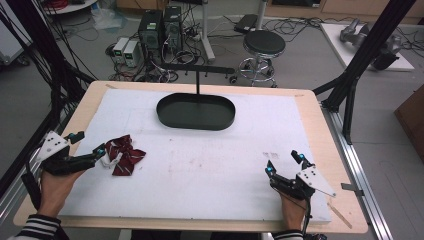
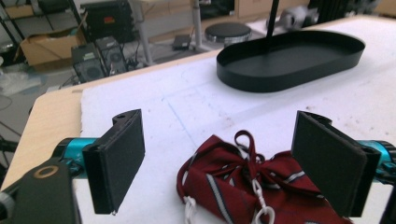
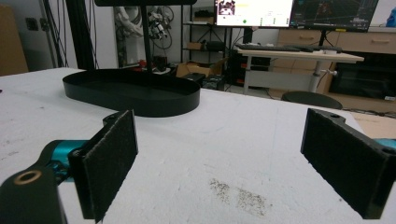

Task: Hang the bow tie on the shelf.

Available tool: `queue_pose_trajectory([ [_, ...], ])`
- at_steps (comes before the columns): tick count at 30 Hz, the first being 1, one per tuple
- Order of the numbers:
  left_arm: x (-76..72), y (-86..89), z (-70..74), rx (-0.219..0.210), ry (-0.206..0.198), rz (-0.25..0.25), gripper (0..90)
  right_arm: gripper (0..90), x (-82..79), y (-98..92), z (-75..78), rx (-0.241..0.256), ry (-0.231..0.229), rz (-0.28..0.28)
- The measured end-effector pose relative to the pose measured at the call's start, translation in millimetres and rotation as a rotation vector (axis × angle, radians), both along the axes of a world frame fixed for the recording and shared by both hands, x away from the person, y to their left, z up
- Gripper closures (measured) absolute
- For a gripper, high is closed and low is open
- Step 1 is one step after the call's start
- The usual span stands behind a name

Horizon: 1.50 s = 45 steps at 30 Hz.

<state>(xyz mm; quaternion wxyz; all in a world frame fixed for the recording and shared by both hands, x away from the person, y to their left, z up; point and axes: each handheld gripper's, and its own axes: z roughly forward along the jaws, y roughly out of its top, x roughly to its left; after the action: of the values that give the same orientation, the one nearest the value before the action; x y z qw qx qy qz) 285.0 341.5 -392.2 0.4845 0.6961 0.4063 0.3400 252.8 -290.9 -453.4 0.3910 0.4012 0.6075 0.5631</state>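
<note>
1. High view: a dark red striped bow tie point(image 1: 125, 155) with a white strap lies crumpled at the tabletop's point(image 1: 210, 165) near left.
2. Left hand-held gripper point(image 1: 90, 145) gapes wide beside it.
3. Right hand-held gripper point(image 1: 284, 163) gapes empty, near right.
4. Black tray point(image 1: 196, 111) sits far centre.

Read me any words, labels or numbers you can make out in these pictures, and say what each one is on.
No text can be read.
The monitors behind the table in the right gripper view show windows with writing: too small and blurred to read.
The bow tie, black tray and both grippers carry no visible lettering.
</note>
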Motion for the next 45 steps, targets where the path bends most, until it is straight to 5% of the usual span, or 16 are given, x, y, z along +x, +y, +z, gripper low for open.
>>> queue_pose_trajectory([
  [12,16.0,0.7,0.3,0.106,0.178,0.008,21.4,10.0,-0.1,0.0,0.0,0.001,0.0,-0.003],
  [32,41.9,5.9,-0.9,0.175,0.451,0.028,34.5,9.9,-0.6,0.0,0.0,0.005,-0.001,-0.005],
  [45,51.0,4.5,-8.9,0.244,0.535,0.064,47.4,10.0,-0.5,-0.3,-0.1,0.004,-0.005,-0.005],
])
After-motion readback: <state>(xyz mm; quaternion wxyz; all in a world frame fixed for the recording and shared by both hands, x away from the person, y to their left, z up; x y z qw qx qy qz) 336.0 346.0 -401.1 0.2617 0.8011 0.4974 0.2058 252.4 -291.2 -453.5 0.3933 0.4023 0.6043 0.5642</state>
